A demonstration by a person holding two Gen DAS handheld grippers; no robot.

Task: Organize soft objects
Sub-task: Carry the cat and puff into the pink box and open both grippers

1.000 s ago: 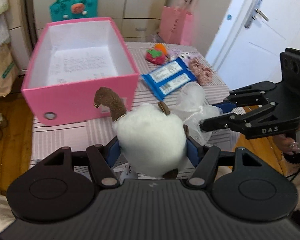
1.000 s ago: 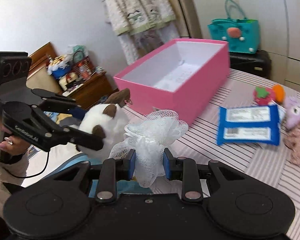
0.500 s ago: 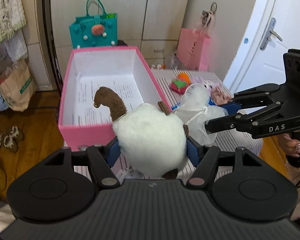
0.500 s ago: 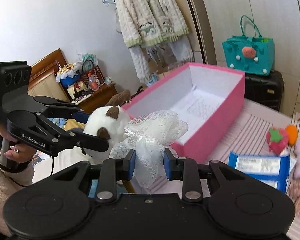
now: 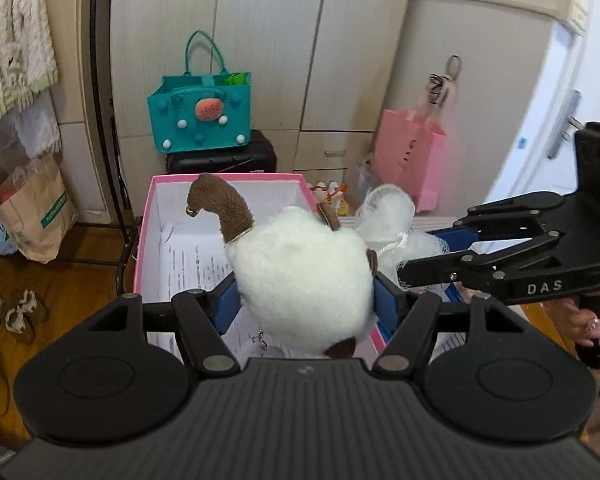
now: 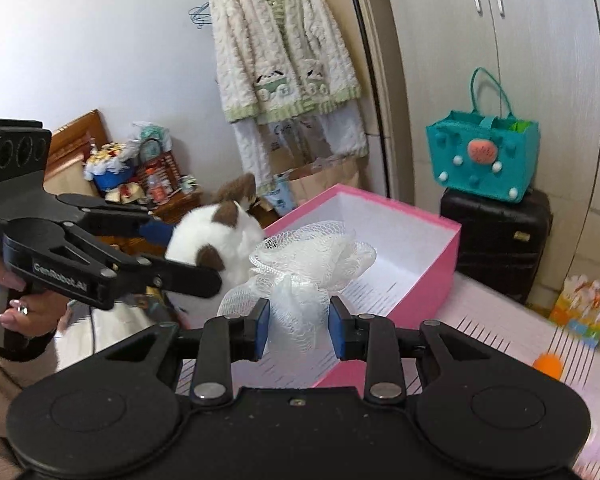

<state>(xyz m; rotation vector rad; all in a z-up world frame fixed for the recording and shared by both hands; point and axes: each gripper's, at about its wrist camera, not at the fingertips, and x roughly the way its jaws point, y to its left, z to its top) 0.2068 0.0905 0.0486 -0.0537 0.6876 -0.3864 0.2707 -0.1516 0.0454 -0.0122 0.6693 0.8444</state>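
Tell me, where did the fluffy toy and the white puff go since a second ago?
Both were carried from above the striped table to over the pink box. The left hand-held gripper still holds the plush toy; the right hand-held gripper still holds the mesh puff.

The plush toy (image 5: 300,276) is held between the left gripper (image 5: 306,308) pads, above the near end of the box (image 5: 148,216). Just to its right, the mesh sponge (image 6: 300,264) is held in the right gripper (image 6: 299,330) — over the box's near corner. Behind the box a felt bag (image 5: 200,116) is set on a suitcase (image 5: 220,160) — cupboards (image 5: 260,40) behind both.
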